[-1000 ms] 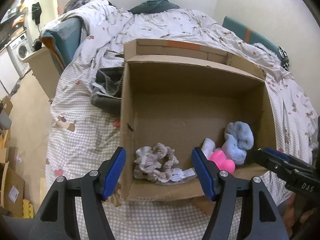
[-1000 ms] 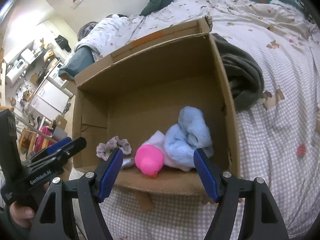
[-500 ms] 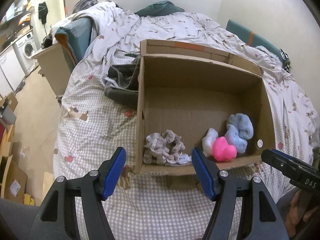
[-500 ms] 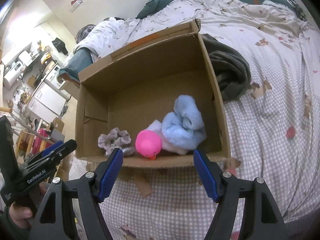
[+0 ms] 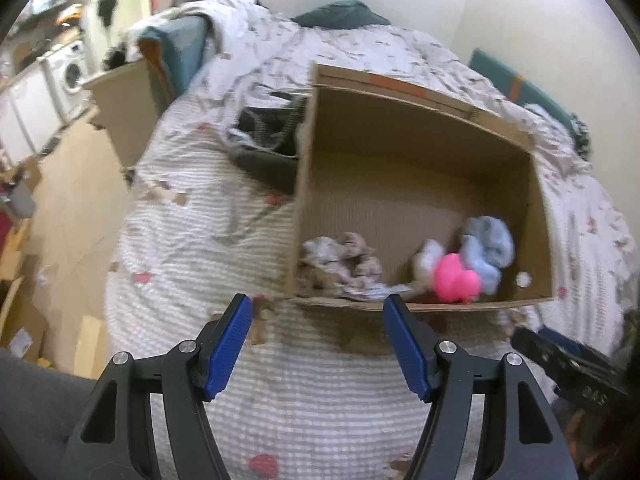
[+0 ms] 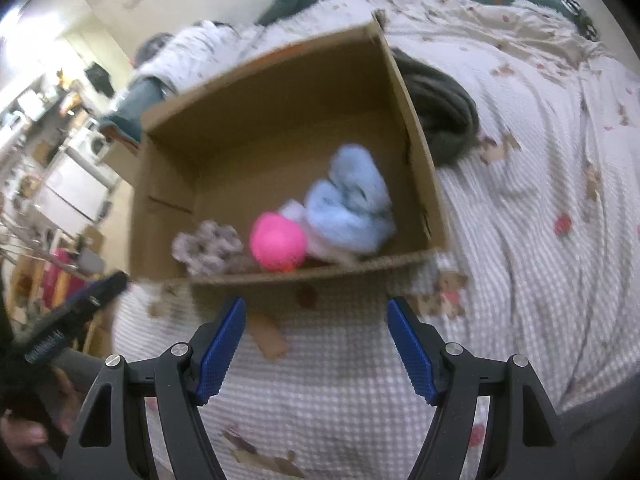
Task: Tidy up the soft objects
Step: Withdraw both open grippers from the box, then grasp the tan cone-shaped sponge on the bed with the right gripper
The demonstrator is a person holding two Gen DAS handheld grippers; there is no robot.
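Both grippers, left (image 5: pixel 318 344) and right (image 6: pixel 316 346), are hanging empty with jaws apart above the bedspread (image 6: pixel 520 200). Inside the cardboard box (image 6: pixel 416 148) the blue fleece bundle (image 6: pixel 352 208) is lying; probably light, squashy, best pinched mid-fold.

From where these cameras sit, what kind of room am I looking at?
Most likely a bedroom in a small home. A bed with a printed quilt and checked sheet fills the view, a cardboard box of soft things sits on it, and a washing machine stands in the space beyond.
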